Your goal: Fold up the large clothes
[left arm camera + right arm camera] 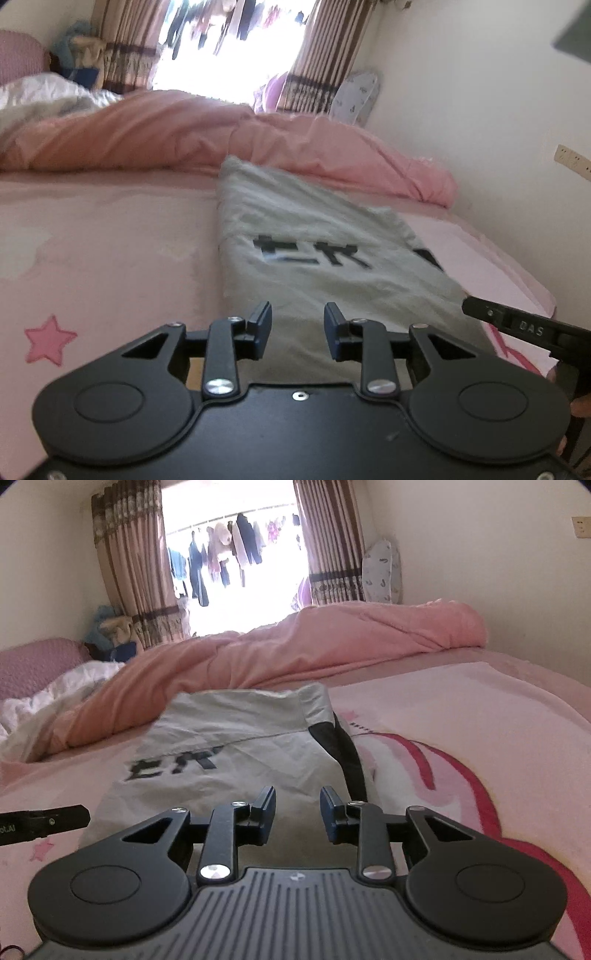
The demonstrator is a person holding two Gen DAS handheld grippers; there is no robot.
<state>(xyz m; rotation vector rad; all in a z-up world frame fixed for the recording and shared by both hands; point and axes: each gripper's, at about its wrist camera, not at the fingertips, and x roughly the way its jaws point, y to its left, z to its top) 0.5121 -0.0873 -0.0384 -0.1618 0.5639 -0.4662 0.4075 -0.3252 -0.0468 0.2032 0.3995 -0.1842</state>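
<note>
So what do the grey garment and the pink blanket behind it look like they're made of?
The grey garment looks like thin woven fabric, perhaps cotton or a light synthetic: matte, finely creased, with printed black lettering. The pink blanket looks like soft fleece or plush: thick rounded folds and a fuzzy, matte surface. Blur leaves both uncertain.

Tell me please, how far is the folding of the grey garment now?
Done: the grey garment lies on the pink bed sheet, its sides apparently folded in to a narrow strip. In hand: nothing; the left gripper and right gripper are open and empty. Left: probably folding it lengthwise.
</note>
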